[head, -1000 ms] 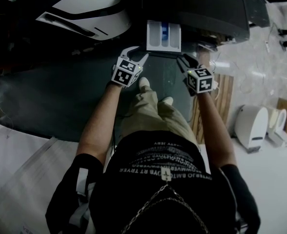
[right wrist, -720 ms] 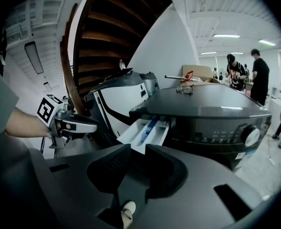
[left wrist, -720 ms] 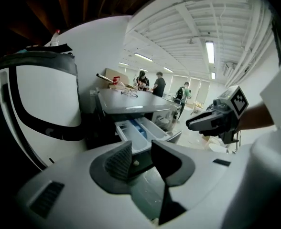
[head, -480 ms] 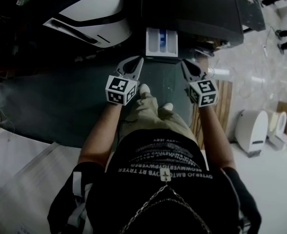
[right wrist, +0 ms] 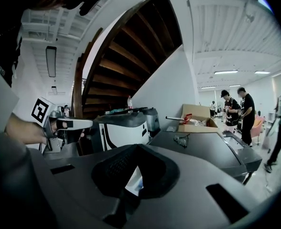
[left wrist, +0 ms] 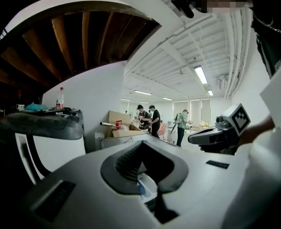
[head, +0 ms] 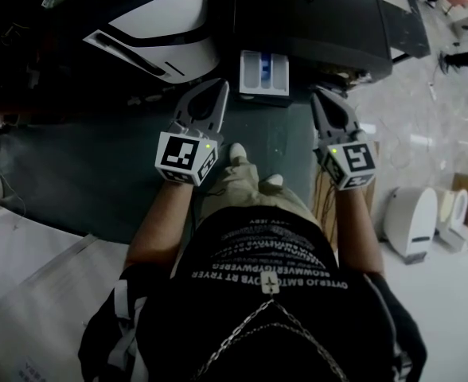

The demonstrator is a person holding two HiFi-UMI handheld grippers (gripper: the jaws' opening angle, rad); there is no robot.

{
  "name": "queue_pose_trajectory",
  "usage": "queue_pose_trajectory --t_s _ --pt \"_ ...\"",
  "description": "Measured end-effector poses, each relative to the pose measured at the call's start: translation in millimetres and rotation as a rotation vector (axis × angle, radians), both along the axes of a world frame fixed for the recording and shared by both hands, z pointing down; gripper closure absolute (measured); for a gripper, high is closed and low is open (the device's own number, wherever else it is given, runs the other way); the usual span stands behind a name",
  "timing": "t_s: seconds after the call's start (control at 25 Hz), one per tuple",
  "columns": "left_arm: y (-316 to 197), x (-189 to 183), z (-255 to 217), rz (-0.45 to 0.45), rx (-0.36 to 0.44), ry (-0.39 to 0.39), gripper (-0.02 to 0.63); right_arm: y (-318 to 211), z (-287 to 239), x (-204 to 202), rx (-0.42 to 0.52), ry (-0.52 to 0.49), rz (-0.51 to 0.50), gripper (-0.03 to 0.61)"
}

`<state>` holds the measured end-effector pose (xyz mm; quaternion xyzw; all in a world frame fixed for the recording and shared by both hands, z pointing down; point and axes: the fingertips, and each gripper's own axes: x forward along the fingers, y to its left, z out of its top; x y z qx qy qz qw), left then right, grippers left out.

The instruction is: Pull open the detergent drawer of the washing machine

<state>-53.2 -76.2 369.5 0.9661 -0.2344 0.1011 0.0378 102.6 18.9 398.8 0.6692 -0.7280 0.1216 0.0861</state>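
Room: dark washing machine (head: 313,14) on a dark floor (head: 75,165); pale tiles (head: 449,293) to the right
Drawer: detergent drawer (head: 264,74) stands pulled out of the machine's front; compartments show
Open room: drawer's front edge is apart from both grippers
Left gripper (head: 220,84): jaws just closed; together; empty
Right gripper (head: 317,96): the same
Change: both grippers are raised higher; drawer is unmoved

Overhead and level views, common drawer (head: 264,74)

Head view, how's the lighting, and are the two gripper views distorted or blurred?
Head view: dim, the washing machine nearly black, only the open detergent drawer and pale floor reading clearly. Left gripper view: strong fisheye bending, a bright ceiling light, dark left edge. Right gripper view: same bending, black corners, the wooden staircase bowed; little blur.
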Motion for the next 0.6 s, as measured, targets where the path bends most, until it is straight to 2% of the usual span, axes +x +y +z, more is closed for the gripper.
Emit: queue_pose_trajectory --t_s 0.24,0.4,0.6 --pt "18 1 -39 -0.003 0.076 0.019 0.611 11 -46 -6 0.09 0.015 -0.032 0.577" --pt "28 -2 -47 -0.018 0.09 0.016 0.611 22 -50 -4 0.072 0.026 -0.019 0.577" --pt "35 -8 -40 -0.032 0.115 -0.044 0.611 37 -44 -6 0.045 -0.004 -0.044 0.577"
